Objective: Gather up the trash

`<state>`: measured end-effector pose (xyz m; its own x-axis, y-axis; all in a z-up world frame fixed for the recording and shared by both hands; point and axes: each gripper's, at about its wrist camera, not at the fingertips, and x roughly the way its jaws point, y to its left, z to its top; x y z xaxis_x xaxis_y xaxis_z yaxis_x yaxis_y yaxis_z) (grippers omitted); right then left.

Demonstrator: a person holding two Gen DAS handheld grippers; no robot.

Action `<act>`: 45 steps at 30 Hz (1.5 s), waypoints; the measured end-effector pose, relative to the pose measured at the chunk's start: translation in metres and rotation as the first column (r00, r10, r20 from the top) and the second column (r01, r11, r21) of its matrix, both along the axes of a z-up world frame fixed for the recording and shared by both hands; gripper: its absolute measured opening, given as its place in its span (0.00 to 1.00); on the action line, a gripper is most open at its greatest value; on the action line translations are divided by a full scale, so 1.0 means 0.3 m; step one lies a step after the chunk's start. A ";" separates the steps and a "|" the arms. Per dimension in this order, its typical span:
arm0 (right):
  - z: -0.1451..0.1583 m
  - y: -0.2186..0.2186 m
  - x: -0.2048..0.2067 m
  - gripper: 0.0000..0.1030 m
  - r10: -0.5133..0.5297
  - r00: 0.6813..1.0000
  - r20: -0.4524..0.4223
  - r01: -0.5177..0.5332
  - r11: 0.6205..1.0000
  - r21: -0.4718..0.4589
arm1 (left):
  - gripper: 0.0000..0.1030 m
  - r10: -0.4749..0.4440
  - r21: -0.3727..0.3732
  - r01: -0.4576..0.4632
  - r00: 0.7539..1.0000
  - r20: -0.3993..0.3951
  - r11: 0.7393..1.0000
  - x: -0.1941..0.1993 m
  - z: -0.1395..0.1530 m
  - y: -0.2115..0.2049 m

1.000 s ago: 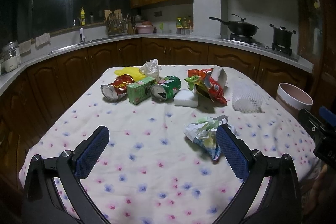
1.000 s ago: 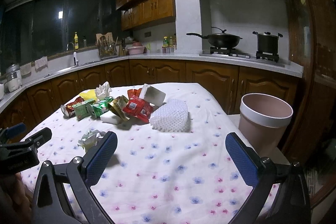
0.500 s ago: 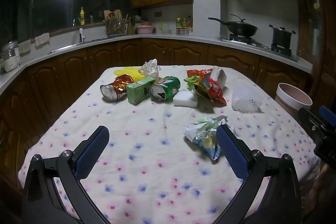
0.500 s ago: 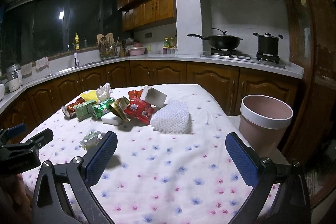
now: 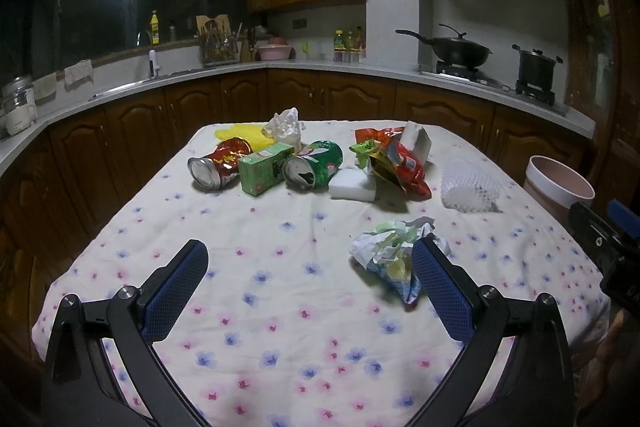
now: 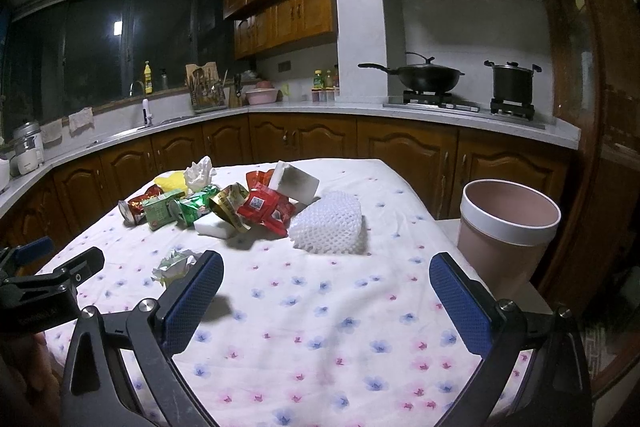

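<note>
Both tools are held with fingers wide apart and nothing between them: the left tool (image 5: 310,281) hovers low over the flowered counter (image 5: 280,307), and the right tool (image 6: 326,297) hovers over the counter's near right part. The trash is spread on the counter: a crumpled paper wad (image 5: 390,255) lies nearest, just beside the left tool's right finger, while a red can (image 5: 218,167), a green carton (image 5: 264,167), a green can (image 5: 314,165), a white block (image 5: 352,183), red snack bags (image 5: 400,163) and a white foam net (image 6: 328,223) are grouped farther back. A pink bin (image 6: 508,227) stands off the counter's right edge.

The wad could be pushed away rather than gripped if the fingers are closed off-centre, since it looks light and loose. The cloth could be pinched along with it. The cans lie on their sides and could be set rolling by a glancing touch.

The wad's near side is covered by the left tool's finger. The bin's base and inside bottom are not seen. The yellow item (image 5: 240,131) and white tissue (image 5: 286,125) at the back are hard to make out.
</note>
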<state>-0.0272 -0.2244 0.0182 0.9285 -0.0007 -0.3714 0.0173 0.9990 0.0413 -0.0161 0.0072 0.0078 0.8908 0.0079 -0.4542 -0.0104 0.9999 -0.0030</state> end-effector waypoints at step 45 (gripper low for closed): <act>-0.181 -0.196 0.697 0.27 0.123 0.879 -0.460 0.005 0.963 0.268 | 0.23 -0.318 -0.106 0.299 0.891 -0.324 0.948 0.419 -0.141 -0.155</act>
